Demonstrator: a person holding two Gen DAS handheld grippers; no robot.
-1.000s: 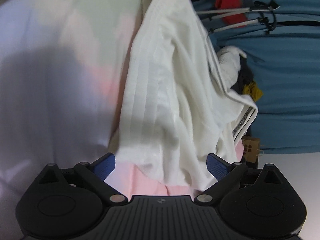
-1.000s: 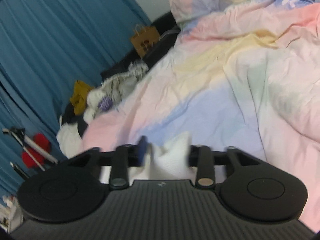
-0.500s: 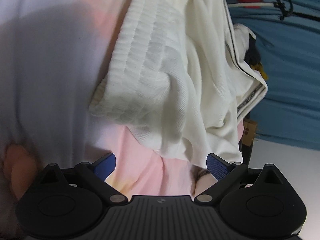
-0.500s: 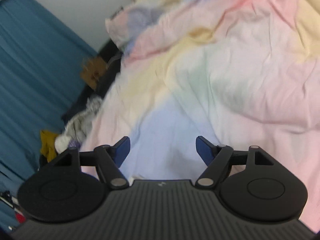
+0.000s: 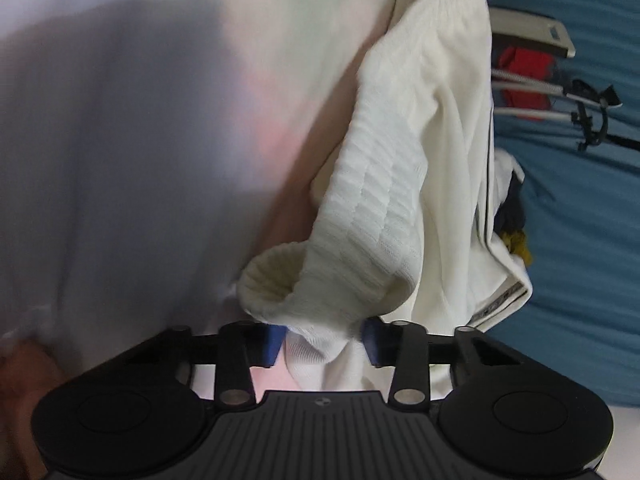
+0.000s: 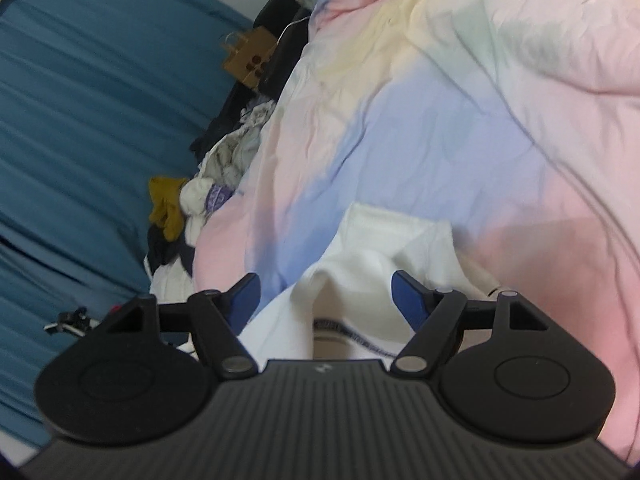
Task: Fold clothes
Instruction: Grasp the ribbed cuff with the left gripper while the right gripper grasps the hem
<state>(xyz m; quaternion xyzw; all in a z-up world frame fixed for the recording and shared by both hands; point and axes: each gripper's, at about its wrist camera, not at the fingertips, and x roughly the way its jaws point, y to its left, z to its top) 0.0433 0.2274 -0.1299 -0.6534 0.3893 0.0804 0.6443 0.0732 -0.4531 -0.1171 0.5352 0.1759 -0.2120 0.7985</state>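
A white garment (image 5: 380, 208) with a ribbed waistband and a dark side stripe lies on the pastel bed cover (image 5: 140, 140). My left gripper (image 5: 323, 340) is closing, and a fold of the ribbed band fills the gap between its blue pads. In the right wrist view the same white garment (image 6: 380, 248) lies bunched on the bed cover (image 6: 460, 120). My right gripper (image 6: 326, 292) hovers just over it, open, with cloth below the gap and touching neither pad.
A pile of clothes (image 6: 200, 208) lies at the bed's edge beside a brown paper bag (image 6: 248, 56). Blue curtains (image 6: 100, 100) hang behind. White poles (image 5: 532, 88) and a red item (image 5: 524, 76) stand by the curtain. A hand (image 5: 24, 392) shows at lower left.
The left gripper sank toward the garment and its jaws came in around the ribbed band. The right gripper let go of white cloth, opened, and now hangs over the garment.
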